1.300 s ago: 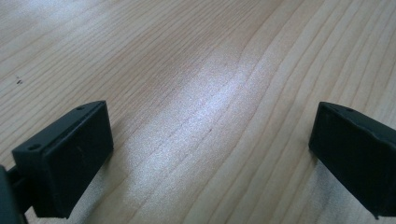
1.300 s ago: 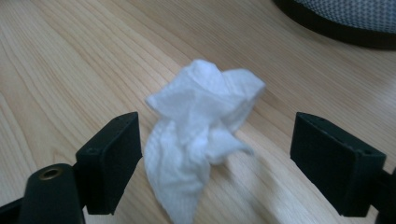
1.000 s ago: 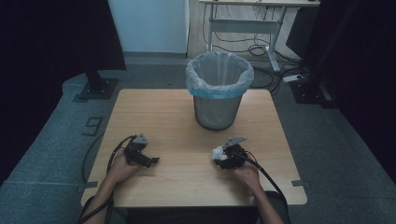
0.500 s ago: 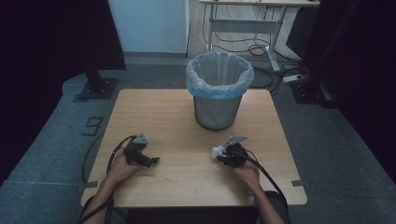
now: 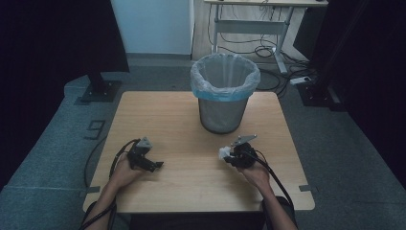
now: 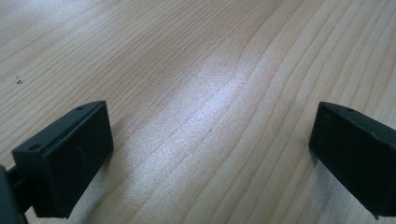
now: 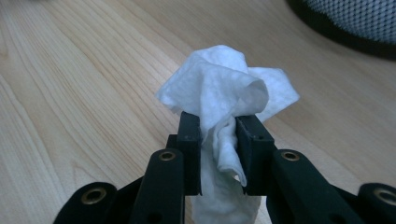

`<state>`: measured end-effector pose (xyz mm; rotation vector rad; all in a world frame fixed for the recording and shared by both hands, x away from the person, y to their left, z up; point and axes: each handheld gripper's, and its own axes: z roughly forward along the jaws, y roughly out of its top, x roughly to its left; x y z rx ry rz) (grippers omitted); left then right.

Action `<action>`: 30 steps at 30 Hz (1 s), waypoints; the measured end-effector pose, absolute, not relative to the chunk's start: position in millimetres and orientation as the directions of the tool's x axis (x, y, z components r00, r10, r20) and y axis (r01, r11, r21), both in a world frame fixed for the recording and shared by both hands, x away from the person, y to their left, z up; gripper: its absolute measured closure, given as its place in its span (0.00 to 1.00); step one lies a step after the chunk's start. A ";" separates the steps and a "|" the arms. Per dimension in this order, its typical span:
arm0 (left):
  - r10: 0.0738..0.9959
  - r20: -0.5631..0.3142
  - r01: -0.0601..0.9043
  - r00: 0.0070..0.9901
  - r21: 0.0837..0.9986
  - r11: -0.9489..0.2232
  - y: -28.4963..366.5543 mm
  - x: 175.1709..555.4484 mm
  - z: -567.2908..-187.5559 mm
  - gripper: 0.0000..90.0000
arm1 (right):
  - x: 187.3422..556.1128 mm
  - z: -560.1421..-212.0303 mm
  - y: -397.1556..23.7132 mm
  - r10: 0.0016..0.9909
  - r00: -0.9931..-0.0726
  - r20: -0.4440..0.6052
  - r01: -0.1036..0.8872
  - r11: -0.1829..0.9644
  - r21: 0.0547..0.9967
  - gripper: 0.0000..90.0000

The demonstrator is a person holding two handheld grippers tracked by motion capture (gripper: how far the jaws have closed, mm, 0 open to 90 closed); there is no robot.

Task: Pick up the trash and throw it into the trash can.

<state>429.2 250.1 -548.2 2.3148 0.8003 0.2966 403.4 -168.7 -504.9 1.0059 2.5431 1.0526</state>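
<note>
Grasp step done, judging by the scene: bin (image 5: pixel 225 91) at table (image 5: pixel 158 110) far edge, tissue (image 7: pixel 224 93) clamped in right gripper (image 7: pixel 218 135) just off the wood. Left gripper (image 6: pixel 210 154) jaws apart, empty. Next, probably: carry tissue over rim and release.

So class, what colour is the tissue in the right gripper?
White; the tissue shows best in the right gripper view.

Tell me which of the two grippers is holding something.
The right gripper: its jaws are clamped on a crumpled white tissue. The left gripper has wide-open jaws with bare table between them.
</note>
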 end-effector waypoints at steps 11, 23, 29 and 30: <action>0.619 -0.003 0.468 0.786 0.657 -0.591 249.9 429.2 -548.3 0.00 | 410.1 -475.9 -173.3 0.660 -0.748 0.061 0.507 0.510 0.695 0.81; 0.618 -0.002 0.467 0.786 0.657 -0.591 249.9 429.2 -548.2 0.00 | 422.0 -440.3 -177.1 0.657 -0.750 0.069 0.506 0.504 0.700 0.81; 0.618 -0.004 0.468 0.786 0.657 -0.591 249.9 429.2 -548.2 0.00 | 428.2 -424.4 -176.8 0.656 -0.752 0.065 0.502 0.505 0.702 0.81; 0.618 -0.005 0.468 0.786 0.657 -0.591 249.7 429.3 -548.3 0.00 | 428.2 -424.4 -176.8 0.656 -0.752 0.065 0.502 0.505 0.702 0.81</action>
